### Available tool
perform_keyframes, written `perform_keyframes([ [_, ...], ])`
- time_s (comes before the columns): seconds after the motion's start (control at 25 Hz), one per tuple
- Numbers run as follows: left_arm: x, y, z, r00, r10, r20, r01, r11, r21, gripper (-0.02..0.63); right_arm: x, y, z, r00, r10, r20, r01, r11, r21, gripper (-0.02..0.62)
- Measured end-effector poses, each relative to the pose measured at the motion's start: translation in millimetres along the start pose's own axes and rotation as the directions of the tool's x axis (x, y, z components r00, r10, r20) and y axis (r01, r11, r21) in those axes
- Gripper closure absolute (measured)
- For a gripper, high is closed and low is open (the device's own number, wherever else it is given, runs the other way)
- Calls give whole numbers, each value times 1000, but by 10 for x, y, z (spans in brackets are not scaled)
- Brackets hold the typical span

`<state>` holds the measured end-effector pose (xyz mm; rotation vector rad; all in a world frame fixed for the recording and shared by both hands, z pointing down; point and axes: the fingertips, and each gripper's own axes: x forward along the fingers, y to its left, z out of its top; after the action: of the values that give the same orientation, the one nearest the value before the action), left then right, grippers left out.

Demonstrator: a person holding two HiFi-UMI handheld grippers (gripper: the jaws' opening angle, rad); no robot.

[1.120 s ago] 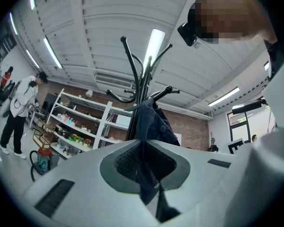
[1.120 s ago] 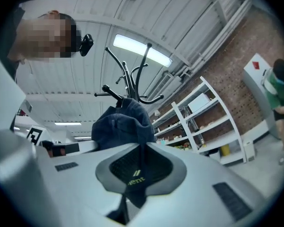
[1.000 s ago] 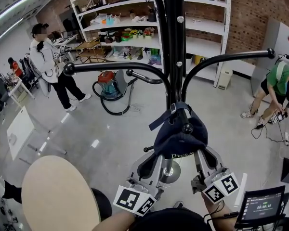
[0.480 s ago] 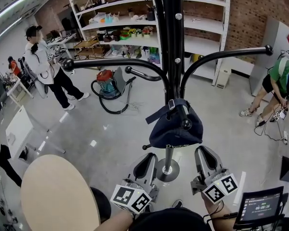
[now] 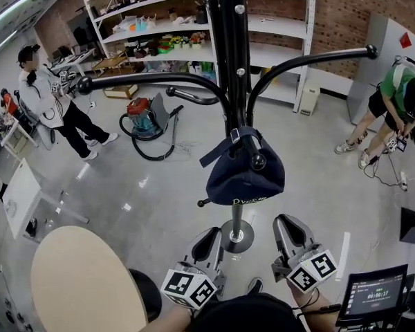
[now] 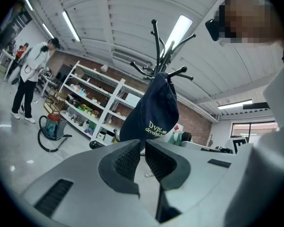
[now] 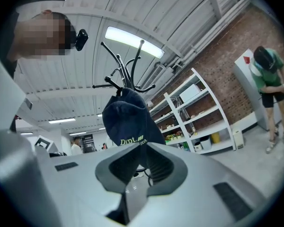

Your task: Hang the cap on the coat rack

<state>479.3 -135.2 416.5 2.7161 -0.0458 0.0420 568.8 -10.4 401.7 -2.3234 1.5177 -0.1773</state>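
Evidently the hanging is done. The tall black metal coat rack (image 5: 229, 81) with its curved, knob-tipped arms stands where it did, its round base on the grey floor. What differs from a second ago is how the grippers stand to the dark navy fabric cap (image 5: 245, 175) with pale lettering on its edge.

A second ago both grippers were up against the underside of the cap. The cap now hangs alone on a short lower peg of the rack, its strap looped over the black knob (image 5: 257, 162). It sits in the same place on that peg and nothing props it up.

The left gripper (image 5: 209, 237) has dropped back below the cap and clear of it, with its jaws pressed together on nothing. The right gripper (image 5: 288, 223) has drawn away likewise, and its jaws also meet at the tips with nothing between them. Both gripper views look up at the cap from below, with open air between jaws and fabric.

My judgement is that the cap holds its own weight on the peg, so only pulling the grippers away remains.
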Motion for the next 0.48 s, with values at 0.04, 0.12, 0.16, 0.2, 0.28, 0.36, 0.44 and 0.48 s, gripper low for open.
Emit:
perform_keyframes([
  [0.04, -15, -32, -26, 1000, -9, -14, 9, 1000, -4, 586, -35, 26, -10, 1000, -3, -2, 3, 1000, 4, 571],
  [0.12, -42, -103, -66, 999, -27, -39, 27, 1000, -12, 586, -93, 81, -31, 1000, -2, -11, 2, 1000, 12, 571],
  [0.16, -49, -137, -83, 998, -33, -45, 33, 999, -14, 586, -109, 107, -43, 1000, 5, -18, -5, 1000, 9, 569],
  [0.2, -55, -166, -102, 998, -38, -50, 37, 999, -14, 586, -120, 133, -63, 1000, 14, -28, -14, 1000, -1, 571],
  [0.28, -87, -221, -178, 996, -55, -74, 54, 998, -17, 586, -173, 198, -155, 998, 13, -56, -14, 999, -33, 571],
  [0.36, -137, -263, -291, 990, -86, -116, 83, 996, -29, 586, -263, 297, -287, 996, -17, -87, 11, 997, -70, 571],
  [0.44, -157, -260, -358, 985, -103, -140, 99, 994, -35, 586, -274, 406, -385, 994, -17, -109, 7, 995, -95, 570],
  [0.48, -159, -247, -377, 983, -108, -146, 103, 994, -36, 586, -259, 459, -418, 993, -8, -117, -4, 995, -101, 571],
])
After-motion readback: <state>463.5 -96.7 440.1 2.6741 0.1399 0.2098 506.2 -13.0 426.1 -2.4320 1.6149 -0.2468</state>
